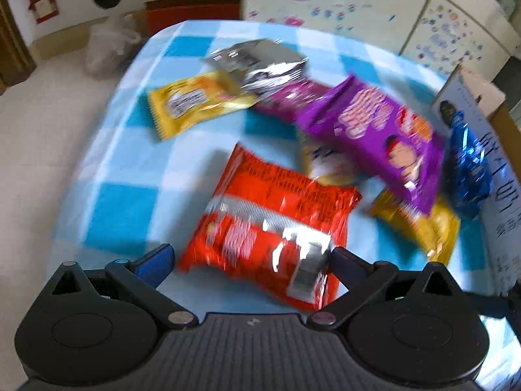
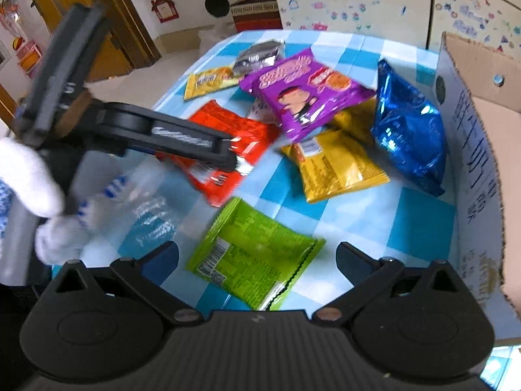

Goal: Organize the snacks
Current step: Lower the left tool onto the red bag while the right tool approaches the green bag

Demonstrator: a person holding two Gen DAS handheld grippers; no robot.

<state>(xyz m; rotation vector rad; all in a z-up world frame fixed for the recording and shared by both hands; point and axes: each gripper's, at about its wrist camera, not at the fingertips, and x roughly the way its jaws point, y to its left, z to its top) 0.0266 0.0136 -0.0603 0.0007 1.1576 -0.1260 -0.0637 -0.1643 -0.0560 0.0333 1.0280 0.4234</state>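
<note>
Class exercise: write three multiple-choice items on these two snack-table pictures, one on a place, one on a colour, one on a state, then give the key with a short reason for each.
1. Where is the brown cardboard box?
A. At the table's right edge
B. On the floor by the door
C. Under the table

2. What colour is the snack packet closest in front of the right tongs?
A. Silver
B. Green
C. Pink

3. How do the left tongs stand?
A. Open around the near end of the red foil packet
C. Shut on a bottle
B. Shut and empty

Key: A, the box stands beside the shiny blue packet; B, it is lime green; A, both pads flank the packet.
</note>
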